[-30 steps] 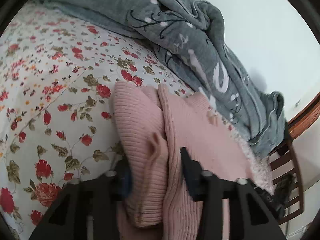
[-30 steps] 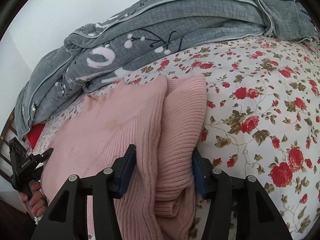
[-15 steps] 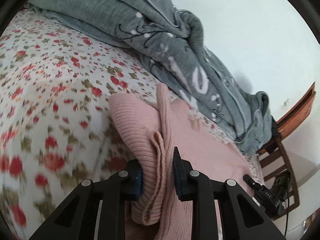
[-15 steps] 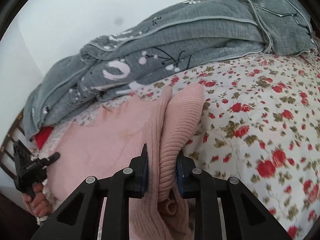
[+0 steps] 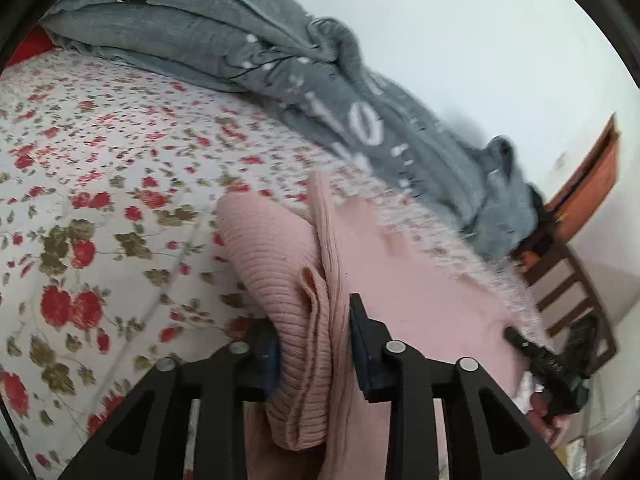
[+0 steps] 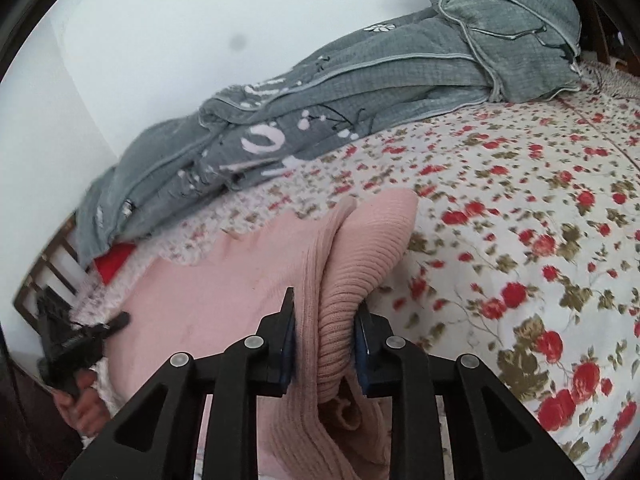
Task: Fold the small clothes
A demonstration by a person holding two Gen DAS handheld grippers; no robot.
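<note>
I am holding the pink ribbed sweater point(image 5: 276, 264) with both tools at once. My left gripper point(image 5: 314, 344) is clenching a bunched, rolled part of the knit between its two black fingers point(image 5: 362, 344), and the fabric is bulging out above and below the pads. My right gripper point(image 6: 324, 344) is doing the same in its own view, squeezing a thick rounded fold of the sweater point(image 6: 360, 264) that is rising up and forward from between the pads. The sweater is lying on the floral bedsheet point(image 5: 100, 208), white with red roses and olive leaves; in the left wrist view the rest of the garment is spreading flat to the right of the pinched fold, and in the right wrist view it is spreading flat to the left point(image 6: 208, 292). Beyond it, along the pale wall point(image 6: 160, 40), a grey quilt point(image 5: 224, 40) with white markings is lying heaped, well apart from the pinched fold. The bedsheet point(image 6: 540, 208) is showing bare on the side away from the flat part of the garment. At the edge of each view I am seeing the other tool, held in a hand: a dark shape low on the right in the left camera point(image 5: 548, 364) and low on the left in the right camera point(image 6: 76, 336). A brown wooden bed frame point(image 5: 568, 300) is standing behind it. Both views are a little blurred.
</note>
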